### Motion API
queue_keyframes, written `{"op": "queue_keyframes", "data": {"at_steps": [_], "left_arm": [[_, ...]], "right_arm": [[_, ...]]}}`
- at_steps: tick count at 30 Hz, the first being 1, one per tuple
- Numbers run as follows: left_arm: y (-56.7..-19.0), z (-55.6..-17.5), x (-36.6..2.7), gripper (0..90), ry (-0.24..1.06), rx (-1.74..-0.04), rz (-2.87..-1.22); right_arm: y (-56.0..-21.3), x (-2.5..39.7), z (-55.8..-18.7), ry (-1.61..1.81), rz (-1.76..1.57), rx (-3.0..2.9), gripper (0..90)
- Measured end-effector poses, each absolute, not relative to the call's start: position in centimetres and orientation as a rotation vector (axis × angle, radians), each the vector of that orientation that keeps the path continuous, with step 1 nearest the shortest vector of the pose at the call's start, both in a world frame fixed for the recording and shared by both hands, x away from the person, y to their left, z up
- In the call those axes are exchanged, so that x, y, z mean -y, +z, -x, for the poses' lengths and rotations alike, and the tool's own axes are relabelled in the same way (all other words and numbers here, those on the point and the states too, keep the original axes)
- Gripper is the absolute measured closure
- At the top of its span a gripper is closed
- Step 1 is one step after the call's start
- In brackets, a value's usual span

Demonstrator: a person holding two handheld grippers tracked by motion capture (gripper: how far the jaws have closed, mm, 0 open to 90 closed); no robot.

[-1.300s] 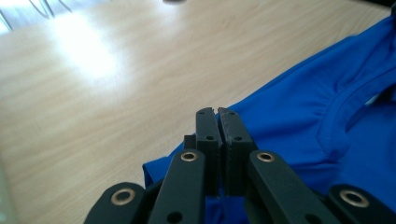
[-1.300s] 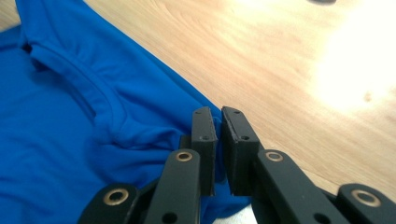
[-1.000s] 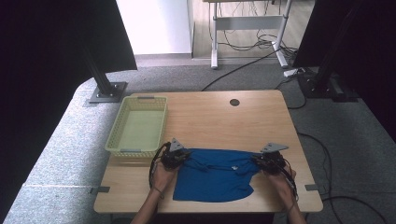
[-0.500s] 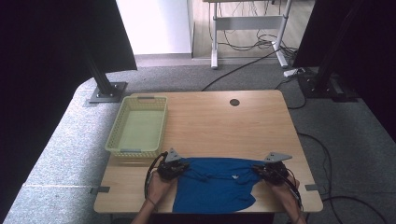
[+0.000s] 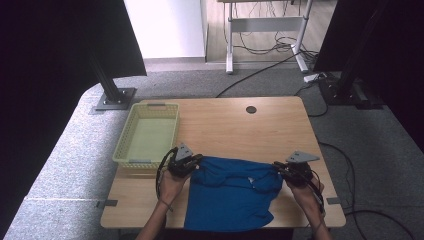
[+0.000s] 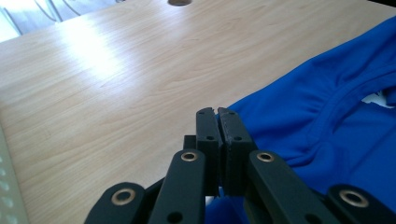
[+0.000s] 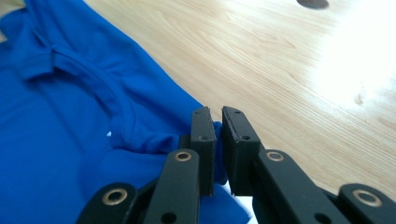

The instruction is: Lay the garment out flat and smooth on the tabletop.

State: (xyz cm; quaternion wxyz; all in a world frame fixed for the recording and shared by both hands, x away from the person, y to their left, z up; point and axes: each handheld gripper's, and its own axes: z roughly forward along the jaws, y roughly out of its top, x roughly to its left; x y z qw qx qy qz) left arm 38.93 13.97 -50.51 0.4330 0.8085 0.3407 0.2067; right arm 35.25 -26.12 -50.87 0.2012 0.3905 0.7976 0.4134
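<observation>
1. Near the table's (image 5: 220, 125) front edge lies the blue shirt (image 5: 230, 197), collar end away from the person.
2. Left gripper (image 5: 186, 164) and right gripper (image 5: 290, 171) each pinch a top corner.
3. Laying-out step, I'd say; next, tension the cloth evenly.

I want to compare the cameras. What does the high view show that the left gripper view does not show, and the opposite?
The high view alone gives the yellow-green basket at the table's left, the person's forearms, the right gripper pinching the blue shirt's other corner, and the shirt hanging over the near edge of the table. The left gripper view alone gives the jaws of the left gripper pressed together on the shirt's edge, and the white label inside the collar. Both share the wooden table, the blue shirt, the left gripper and the round hole at the far side.
</observation>
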Motion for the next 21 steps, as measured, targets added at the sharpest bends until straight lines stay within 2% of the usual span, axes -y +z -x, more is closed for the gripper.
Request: {"op": "queue_keyframes", "data": {"at_steps": [8, 21], "left_arm": [[-54.3, -40.2, -12.8, 87.2, 0.483, -0.890, -2.138], [-54.7, -36.2, -13.0, 86.4, 0.453, -0.812, -2.207]], "right_arm": [[-54.5, 25.5, -38.0, 1.094, -1.169, -2.293, 82.9], [-54.9, 24.7, -34.6, 1.080, -1.090, -2.359, 81.9]]}}
